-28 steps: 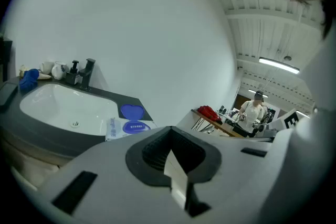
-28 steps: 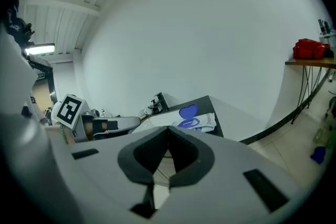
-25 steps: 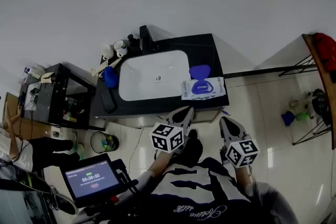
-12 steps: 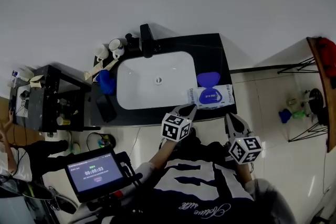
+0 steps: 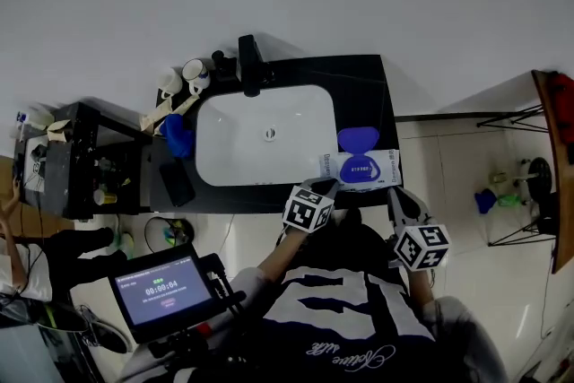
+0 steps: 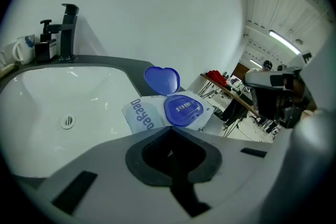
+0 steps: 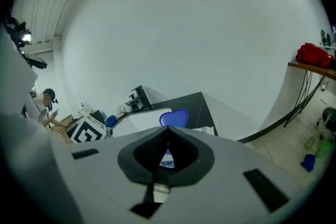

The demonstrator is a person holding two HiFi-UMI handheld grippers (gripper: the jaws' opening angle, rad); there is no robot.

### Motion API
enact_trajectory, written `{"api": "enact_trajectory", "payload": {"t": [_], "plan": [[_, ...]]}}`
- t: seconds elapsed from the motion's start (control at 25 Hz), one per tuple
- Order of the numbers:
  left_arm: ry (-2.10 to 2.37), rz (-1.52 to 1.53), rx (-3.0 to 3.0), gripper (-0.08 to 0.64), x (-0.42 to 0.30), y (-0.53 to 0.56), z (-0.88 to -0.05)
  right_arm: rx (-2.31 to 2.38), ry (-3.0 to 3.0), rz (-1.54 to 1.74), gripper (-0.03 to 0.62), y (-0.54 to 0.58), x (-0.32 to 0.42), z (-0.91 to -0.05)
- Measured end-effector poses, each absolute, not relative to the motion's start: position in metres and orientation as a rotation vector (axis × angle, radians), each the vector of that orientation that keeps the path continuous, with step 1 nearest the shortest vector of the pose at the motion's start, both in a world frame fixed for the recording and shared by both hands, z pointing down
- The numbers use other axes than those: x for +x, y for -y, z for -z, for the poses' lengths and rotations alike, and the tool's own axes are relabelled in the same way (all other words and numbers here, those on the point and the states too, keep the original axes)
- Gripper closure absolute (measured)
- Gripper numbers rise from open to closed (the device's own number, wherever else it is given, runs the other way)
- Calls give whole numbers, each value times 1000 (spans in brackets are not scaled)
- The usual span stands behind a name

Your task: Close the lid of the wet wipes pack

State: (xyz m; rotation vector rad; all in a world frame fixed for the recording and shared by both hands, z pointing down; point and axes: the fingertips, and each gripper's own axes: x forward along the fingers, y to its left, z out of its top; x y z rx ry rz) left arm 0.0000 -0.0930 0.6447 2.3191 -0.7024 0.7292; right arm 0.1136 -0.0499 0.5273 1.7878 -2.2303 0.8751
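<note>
The wet wipes pack point(image 5: 359, 167) lies on the black counter point(image 5: 368, 94) to the right of the sink, its blue heart-shaped lid point(image 5: 358, 139) standing open. In the left gripper view the pack point(image 6: 144, 115) sits just past the jaw tips, lid point(image 6: 162, 80) upright behind the blue opening frame. My left gripper point(image 5: 327, 186) is shut and empty at the counter's front edge, just short of the pack. My right gripper point(image 5: 395, 193) is also shut and empty, a little off the counter's front right corner. The right gripper view shows the lid point(image 7: 174, 118) above the closed tips.
A white sink basin point(image 5: 265, 134) with a black faucet point(image 5: 251, 63) fills the counter's middle. Cups point(image 5: 191, 73), a blue object point(image 5: 177, 134) and a dark flat item point(image 5: 176, 184) lie at its left. A black shelf point(image 5: 90, 170) stands further left; a timer screen point(image 5: 161, 291) is by my body.
Both grippers have moved forward toward the counter; the left one now reaches the front edge beside the pack. The lid stays open.
</note>
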Motion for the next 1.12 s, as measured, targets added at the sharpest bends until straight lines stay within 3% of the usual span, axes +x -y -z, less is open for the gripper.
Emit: {"api": "enact_trajectory", "payload": {"t": [0.44,0.68,1.12], "plan": [[729,-824,2265,560,9,87,-646,1523,2182,-750,594,167,161,-573],[716,-810,2260,560,4,95,-649,1270,2152,-821,594,210,140,-625],[760,-837,2258,560,-4,96,-648,1048,2250,-898,594,150,110,-610]]}}
